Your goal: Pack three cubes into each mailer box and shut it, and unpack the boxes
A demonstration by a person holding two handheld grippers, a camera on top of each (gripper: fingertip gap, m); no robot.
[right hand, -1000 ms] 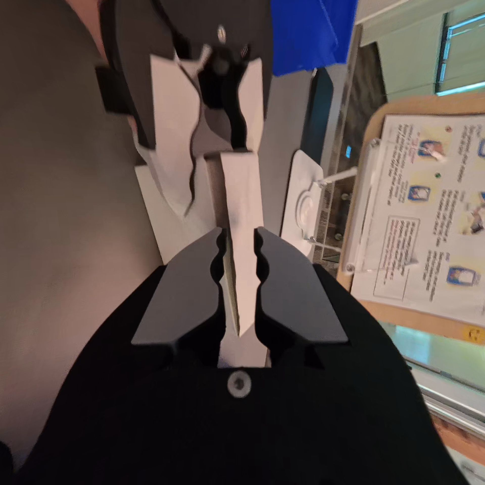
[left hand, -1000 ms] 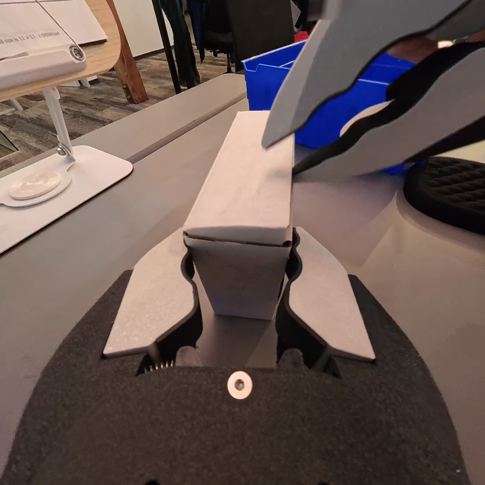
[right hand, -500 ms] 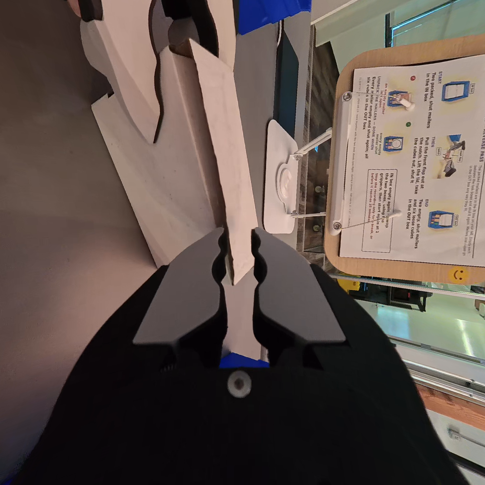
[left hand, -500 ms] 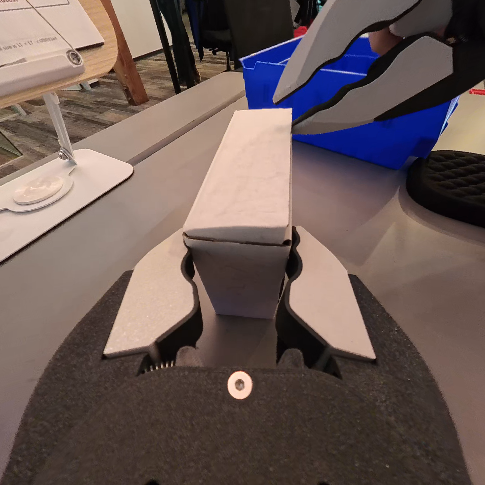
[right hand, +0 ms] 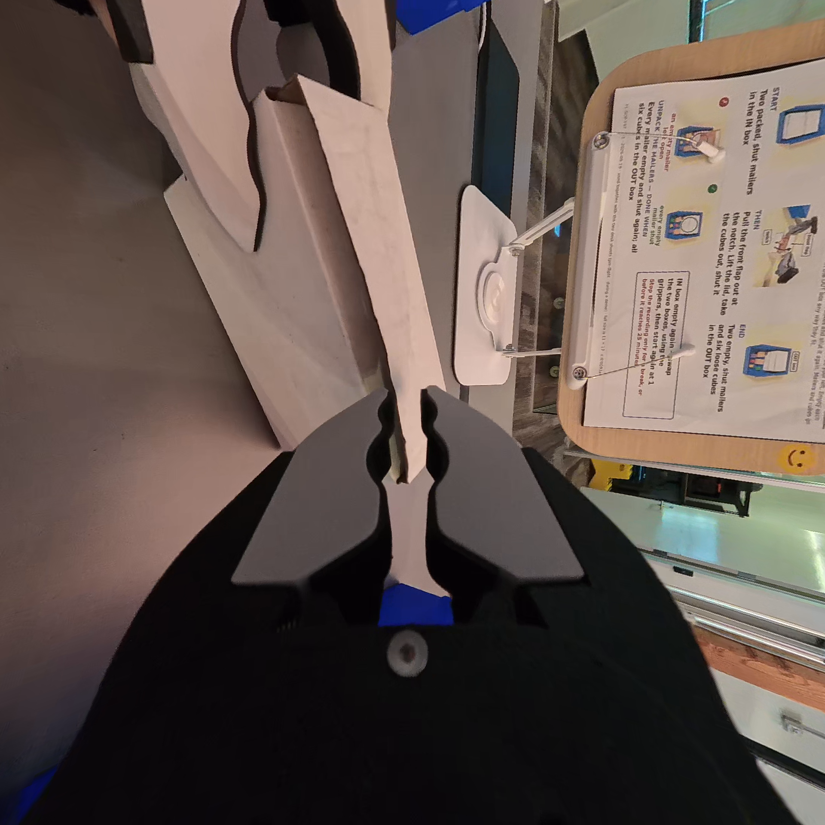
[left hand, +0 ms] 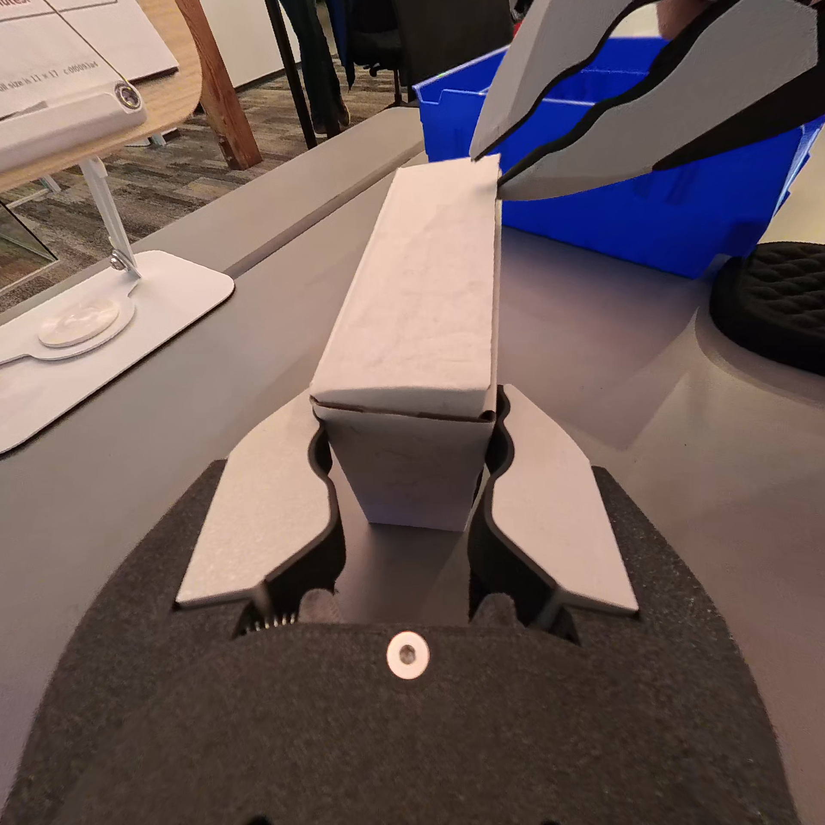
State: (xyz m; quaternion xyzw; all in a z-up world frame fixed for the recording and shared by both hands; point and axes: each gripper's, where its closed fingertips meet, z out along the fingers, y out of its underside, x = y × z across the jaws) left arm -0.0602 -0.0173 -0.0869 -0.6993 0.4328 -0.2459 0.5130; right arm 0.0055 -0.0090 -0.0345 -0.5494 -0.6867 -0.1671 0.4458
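Left wrist view: left tongs (left hand: 408,439) clamp mailer box (left hand: 424,308); printed sheet (right hand: 710,250) maybe instructions.

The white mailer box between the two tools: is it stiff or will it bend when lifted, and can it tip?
The mailer box is thin cardboard, so its walls probably flex under a hard squeeze. It looks narrow and tall, so it may tip sideways if released. The right tool pinches only a lid edge, which would likely bend rather than carry weight.

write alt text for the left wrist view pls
The left gripper clamps the near end of a shut white mailer box on a grey table, while the right gripper pinches the box's far right corner. Behind sit a blue bin and, left, a white stand.
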